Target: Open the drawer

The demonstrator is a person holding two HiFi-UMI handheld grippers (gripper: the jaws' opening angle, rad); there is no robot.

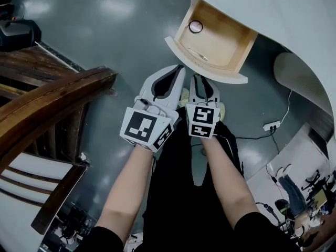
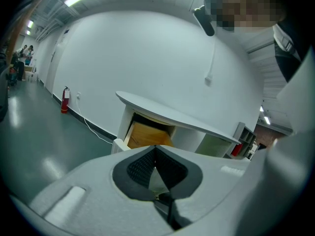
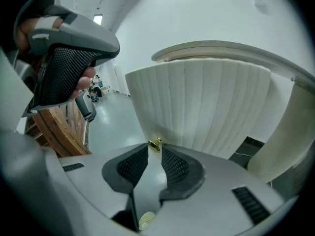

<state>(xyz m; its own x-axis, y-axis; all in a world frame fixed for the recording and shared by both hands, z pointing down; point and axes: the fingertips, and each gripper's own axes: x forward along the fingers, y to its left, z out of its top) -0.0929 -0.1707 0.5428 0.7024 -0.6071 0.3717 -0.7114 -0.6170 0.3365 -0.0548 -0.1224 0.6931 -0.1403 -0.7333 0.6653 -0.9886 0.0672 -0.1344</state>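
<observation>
Just ahead of the right gripper (image 3: 155, 154), fingers parted and empty, sits the small brass knob (image 3: 155, 144) of the already pulled-out white fluted drawer (image 1: 206, 66), which they may slip off if closed short; the left gripper (image 2: 156, 151) has its fingers closed on nothing.

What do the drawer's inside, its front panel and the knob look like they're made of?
Drawer inside: bare light wood or plywood, matte, with faint grain showing.
Front panel: white, matte, ribbed in vertical flutes; probably painted wood or board, though the paint hides which.
Knob: small, shiny and gold-coloured, likely brass or plated metal.
</observation>
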